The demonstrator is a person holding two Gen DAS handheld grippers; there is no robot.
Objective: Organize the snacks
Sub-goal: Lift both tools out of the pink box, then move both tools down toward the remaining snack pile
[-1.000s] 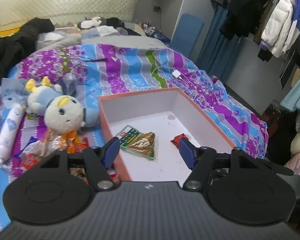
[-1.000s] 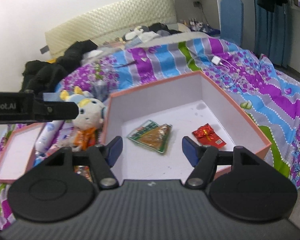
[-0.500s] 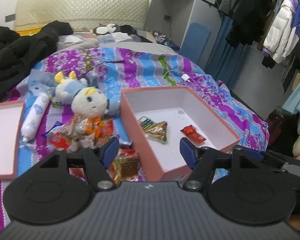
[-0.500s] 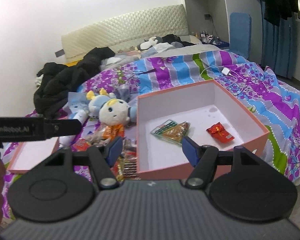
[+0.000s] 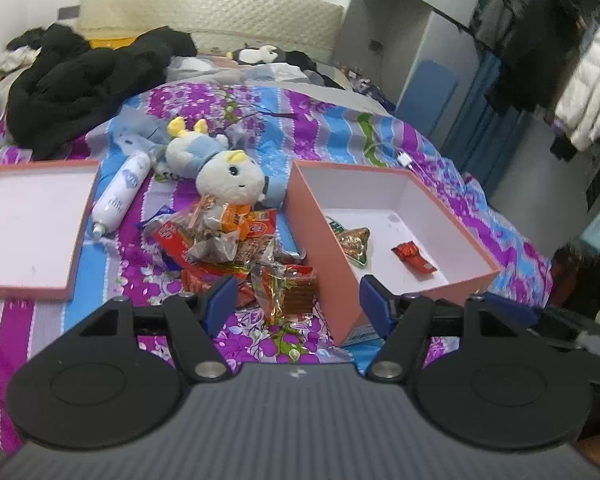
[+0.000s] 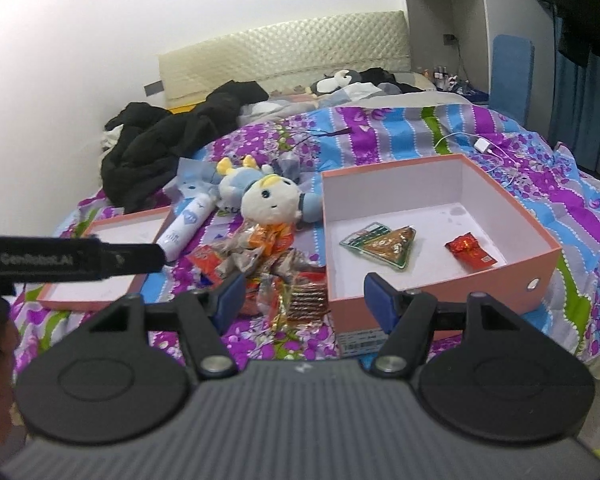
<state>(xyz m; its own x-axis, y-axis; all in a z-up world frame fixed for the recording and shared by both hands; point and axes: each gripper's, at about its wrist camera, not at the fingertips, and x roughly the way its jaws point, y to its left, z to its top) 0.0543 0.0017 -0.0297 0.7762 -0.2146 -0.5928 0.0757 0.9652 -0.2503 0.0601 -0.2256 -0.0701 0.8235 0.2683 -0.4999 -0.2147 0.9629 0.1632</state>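
Left wrist view: left gripper (image 5: 294, 300) stood apart, empty, above the bedspread (image 5: 340, 128). Right gripper (image 6: 304, 298) likewise apart, nothing held. Snack pile (image 5: 236, 248) lay just beyond, left of the pink box (image 5: 328, 248); two packets (image 5: 380, 248) sat inside it. Plush toy (image 5: 228, 176) behind the pile, box lid (image 5: 28, 284) far left.

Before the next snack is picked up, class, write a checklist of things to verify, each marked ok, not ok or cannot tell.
1. Left gripper fingers open, nothing between them: ok.
2. Right gripper fingers open, nothing between them: ok.
3. Pink box open, floor space free: ok.
4. Green snack packet and red snack packet already inside the box: ok.
5. Snack pile all boxed: not ok.
6. Plush toy clear of the pile: not ok, it touches it.
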